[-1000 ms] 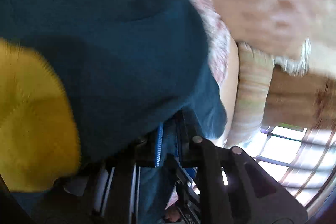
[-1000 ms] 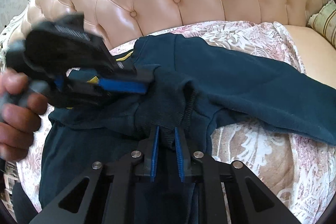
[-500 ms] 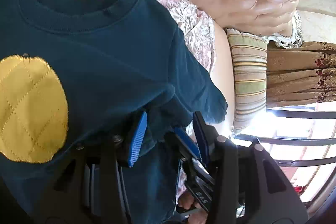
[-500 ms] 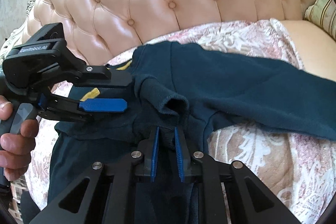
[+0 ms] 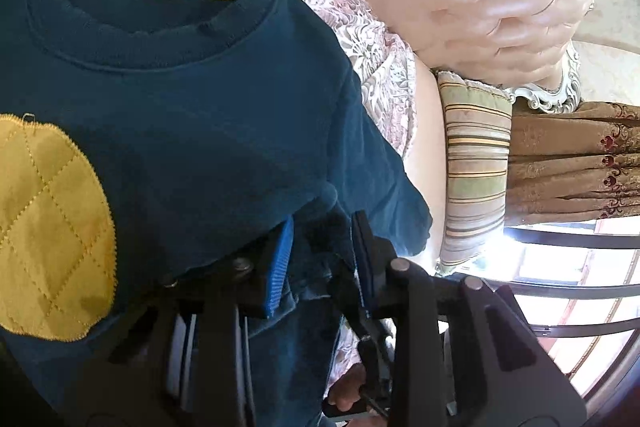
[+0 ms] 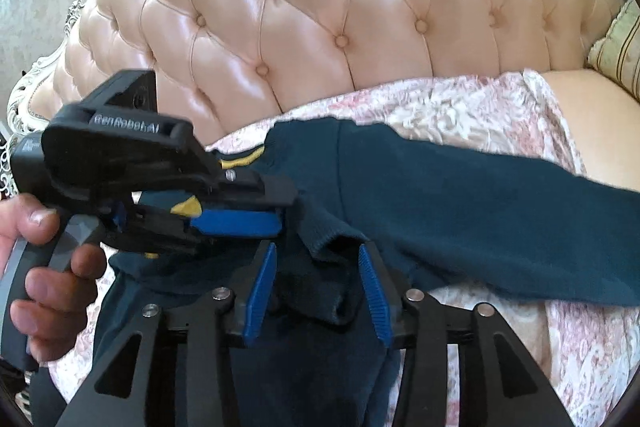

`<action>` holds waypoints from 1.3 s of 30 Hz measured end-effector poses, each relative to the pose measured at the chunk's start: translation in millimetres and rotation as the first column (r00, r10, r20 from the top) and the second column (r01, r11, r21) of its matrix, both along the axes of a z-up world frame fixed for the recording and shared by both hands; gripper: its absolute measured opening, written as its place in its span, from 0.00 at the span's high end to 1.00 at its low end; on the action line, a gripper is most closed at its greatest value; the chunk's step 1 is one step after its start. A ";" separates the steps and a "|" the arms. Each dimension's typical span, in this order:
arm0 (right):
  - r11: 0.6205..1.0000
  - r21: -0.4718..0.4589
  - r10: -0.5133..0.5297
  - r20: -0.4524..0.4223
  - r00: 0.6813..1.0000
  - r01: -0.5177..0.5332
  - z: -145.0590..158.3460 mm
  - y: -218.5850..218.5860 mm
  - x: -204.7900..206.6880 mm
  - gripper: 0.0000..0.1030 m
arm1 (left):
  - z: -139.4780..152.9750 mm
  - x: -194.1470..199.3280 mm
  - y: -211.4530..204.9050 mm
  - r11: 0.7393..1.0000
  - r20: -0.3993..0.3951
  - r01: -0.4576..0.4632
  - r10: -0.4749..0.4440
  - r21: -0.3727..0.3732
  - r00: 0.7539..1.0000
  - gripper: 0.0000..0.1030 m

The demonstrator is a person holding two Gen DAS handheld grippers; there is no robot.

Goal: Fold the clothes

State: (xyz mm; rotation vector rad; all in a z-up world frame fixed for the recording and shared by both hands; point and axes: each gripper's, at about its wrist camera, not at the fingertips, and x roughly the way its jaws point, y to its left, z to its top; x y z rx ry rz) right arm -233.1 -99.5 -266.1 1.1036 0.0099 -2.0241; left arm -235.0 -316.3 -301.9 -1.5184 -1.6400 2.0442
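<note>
Left hand-held gripper (image 6: 256, 207) – marked "GenRobot.AI".

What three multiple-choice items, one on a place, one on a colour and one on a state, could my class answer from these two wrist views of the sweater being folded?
1. Where does the sweater lie?
A. on a patterned cover in front of a tufted headboard
B. on a wooden floor
C. in a basket

2. What colour is the quilted patch on the sweater?
A. red
B. yellow
C. white

3. How do the right tongs stand?
A. clamped flat on the striped pillow
B. out of view
C. apart, with dark fabric between the blue pads

Answers:
1 A: the right view shows the cover under the sweater and the headboard behind.
2 B: the left view shows the patch yellow with diamond stitching.
3 C: gaps show beside the bunched cuff as the jaws open.
</note>
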 end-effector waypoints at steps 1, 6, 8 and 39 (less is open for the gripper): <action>1.000 -0.012 0.002 0.008 1.000 -0.002 0.7 -1.0 -1.9 0.57 | 0.3 0.1 0.2 1.000 -0.001 -0.002 0.002 0.004 1.000 0.69; 1.000 -0.017 0.010 0.030 1.000 -0.009 -2.0 -3.4 -6.3 0.57 | -2.0 1.8 -2.2 0.999 -0.004 -0.012 0.012 0.033 1.000 0.69; 0.999 -0.027 0.033 0.021 0.999 -0.033 -3.9 -8.3 -7.2 0.57 | -1.6 3.7 -2.8 0.999 -0.012 -0.018 0.018 0.042 1.000 0.69; 0.939 -0.336 0.094 0.465 0.880 0.077 -25.6 24.6 -62.9 0.97 | -22.4 87.3 220.6 -0.644 0.517 0.021 -0.595 -0.765 0.615 0.88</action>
